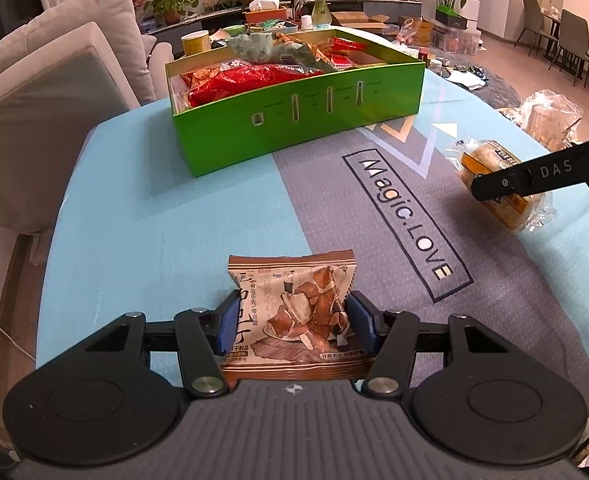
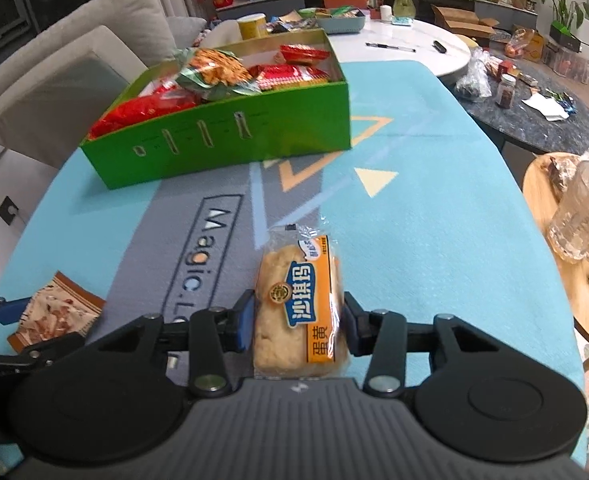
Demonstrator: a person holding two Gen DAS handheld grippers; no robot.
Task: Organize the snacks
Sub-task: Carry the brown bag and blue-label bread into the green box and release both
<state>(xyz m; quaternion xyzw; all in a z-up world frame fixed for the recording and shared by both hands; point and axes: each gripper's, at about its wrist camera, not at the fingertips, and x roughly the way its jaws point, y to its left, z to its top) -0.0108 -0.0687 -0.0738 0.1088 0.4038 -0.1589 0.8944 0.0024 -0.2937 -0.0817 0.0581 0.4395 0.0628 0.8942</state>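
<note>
While the green box (image 1: pixel 294 120) of snacks sits toward the far left corner of the tabletop (image 1: pixel 142 216), the left gripper (image 1: pixel 290 322) is clamped on a brown snack packet (image 1: pixel 290 312) near the front edge. The right gripper (image 2: pixel 298 322) straddles a wrapped yellow cake (image 2: pixel 300 312), jaws apart, right pad clear.
</note>
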